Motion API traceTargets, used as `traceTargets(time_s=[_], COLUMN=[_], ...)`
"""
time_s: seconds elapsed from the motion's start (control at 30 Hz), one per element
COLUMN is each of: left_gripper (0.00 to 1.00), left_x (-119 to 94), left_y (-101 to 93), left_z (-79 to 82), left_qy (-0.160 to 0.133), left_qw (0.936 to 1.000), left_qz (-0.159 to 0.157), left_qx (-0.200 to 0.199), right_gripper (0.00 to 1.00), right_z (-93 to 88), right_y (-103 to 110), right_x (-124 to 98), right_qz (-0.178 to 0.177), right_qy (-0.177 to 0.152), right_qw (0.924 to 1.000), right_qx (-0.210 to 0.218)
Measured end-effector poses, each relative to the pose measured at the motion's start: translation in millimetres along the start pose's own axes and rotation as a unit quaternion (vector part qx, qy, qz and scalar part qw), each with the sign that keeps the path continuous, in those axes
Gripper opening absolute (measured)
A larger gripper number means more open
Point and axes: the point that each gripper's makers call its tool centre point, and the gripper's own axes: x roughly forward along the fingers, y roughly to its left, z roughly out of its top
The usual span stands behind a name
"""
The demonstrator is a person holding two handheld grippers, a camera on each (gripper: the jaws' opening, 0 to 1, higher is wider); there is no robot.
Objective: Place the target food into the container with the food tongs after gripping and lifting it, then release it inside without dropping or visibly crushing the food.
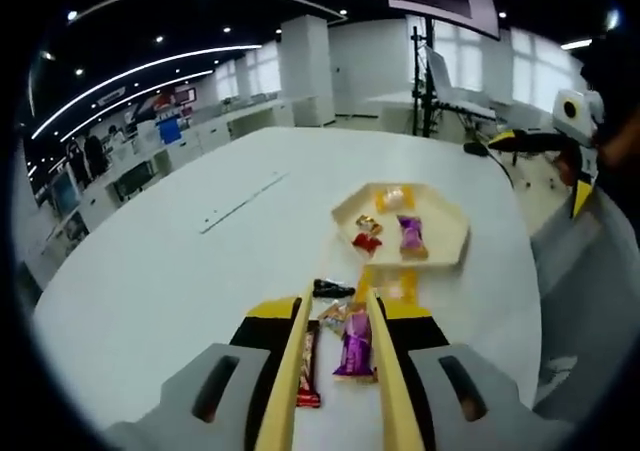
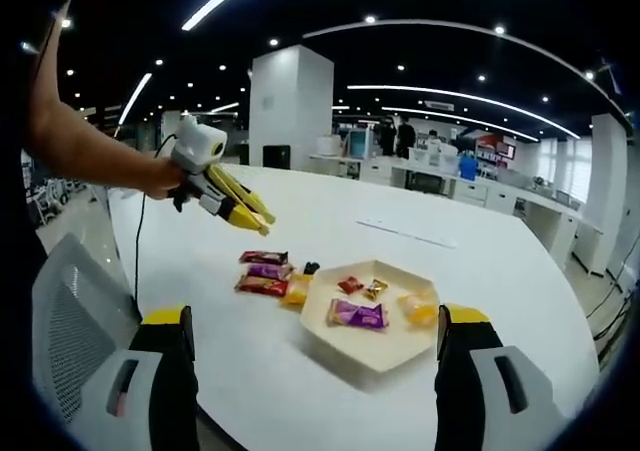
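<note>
My left gripper (image 1: 338, 306) is shut on wooden food tongs (image 1: 292, 371), whose two arms stand apart with nothing pinched. Between the arms I look down on a purple snack pack (image 1: 355, 346), a red bar (image 1: 308, 376) and a small candy (image 1: 333, 317) lying on the white table (image 1: 150, 271). In the right gripper view the left gripper (image 2: 212, 183) and its tongs (image 2: 245, 211) hover just above the snack row (image 2: 266, 271). The cream hexagonal tray (image 1: 445, 251) (image 2: 375, 356) holds a purple pack (image 2: 357, 315) and some small candies. My right gripper (image 2: 315, 314) is wide open and holds nothing.
A black candy (image 1: 333, 289) and a yellow pack (image 1: 405, 286) lie between the tongs' tips and the tray. A person's arm (image 2: 90, 151) holds the left gripper. The right gripper (image 1: 575, 121) hangs past the table's right edge. A chair back (image 2: 70, 321) stands beside the table.
</note>
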Motion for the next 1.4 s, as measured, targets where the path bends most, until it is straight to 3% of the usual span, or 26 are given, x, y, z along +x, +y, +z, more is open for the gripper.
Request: traceTargets(time_s=[0.37, 1.1, 1.4], left_gripper=[0.25, 0.25, 0.25], left_x=[2.9, 10.7, 21.1], left_y=[-6.0, -9.3, -9.1], left_z=[-10.2, -61.3, -65.2], left_qy=[0.011, 0.072, 0.077], left_qw=[0.9999, 0.9973, 0.9967], left_qz=[-0.010, -0.006, -0.015], left_qx=[0.007, 0.010, 0.022], right_gripper=[0.99, 0.99, 0.99], right_z=[-0.6, 2.6, 3.2], right_y=[-2.7, -1.8, -0.4], right_x=[0.0, -1.4, -1.0], right_qz=[-0.005, -0.005, -0.001], right_qy=[0.000, -0.009, -0.011], right_qw=[1.0000, 0.9999, 0.9999], right_qx=[0.006, 0.007, 0.009])
